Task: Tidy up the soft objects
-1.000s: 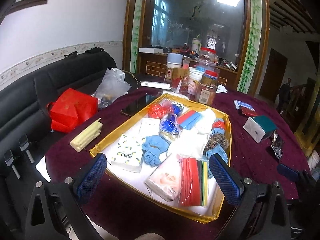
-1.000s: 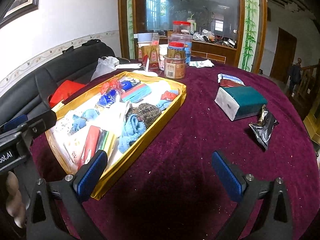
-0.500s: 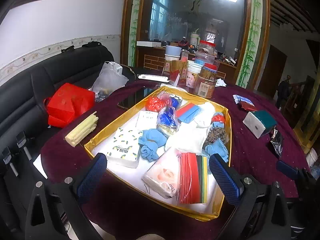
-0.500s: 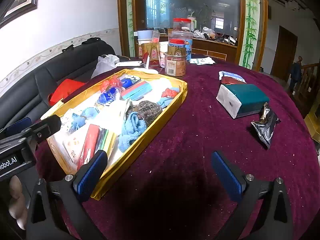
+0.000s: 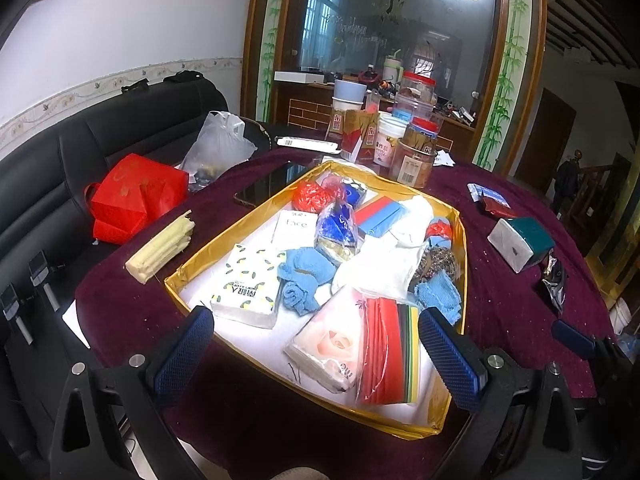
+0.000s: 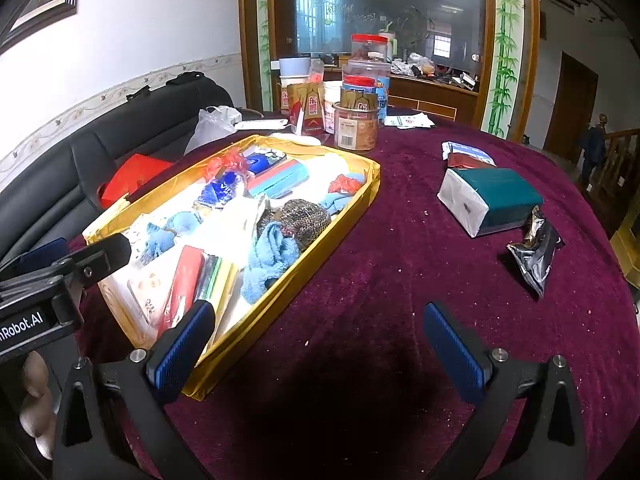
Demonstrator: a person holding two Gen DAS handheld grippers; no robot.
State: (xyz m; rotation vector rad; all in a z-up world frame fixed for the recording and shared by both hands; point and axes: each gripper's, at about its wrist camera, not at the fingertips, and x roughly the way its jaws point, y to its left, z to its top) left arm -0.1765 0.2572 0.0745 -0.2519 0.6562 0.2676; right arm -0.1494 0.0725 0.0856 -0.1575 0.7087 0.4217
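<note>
We hold two grippers above a round table draped in dark red velvet (image 6: 360,280); the left gripper (image 5: 316,344) hangs with its blue-padded jaws spread wide and empty over the near end of a shallow gold tray (image 5: 460,240); the right gripper (image 6: 320,344) is equally wide and empty, over bare cloth just right of that tray.

Nearest in the tray lie a rose-printed tissue pack (image 5: 332,344) and a bagged stack of red and coloured sheets (image 5: 390,356); beyond them sit a lemon-patterned tissue pack (image 5: 248,284), crumpled blue cloths (image 5: 304,276), a white cloth (image 5: 376,268), and a small white pack reading "face" (image 5: 296,228).

We judge all of these light and yielding; the plastic-wrapped packs look slippery and are best pinched across their narrow sides, while the cloths should bunch readily if taken at a raised fold.

Further right on the table, well apart from the tray, rests a teal and white tissue pack (image 6: 488,200), beside a black foil pouch (image 6: 536,256).

At the far edge stand jars and red cartons (image 6: 308,112) with Chinese characters; the left gripper's body reads "nRobot.AI" in the right wrist view.
</note>
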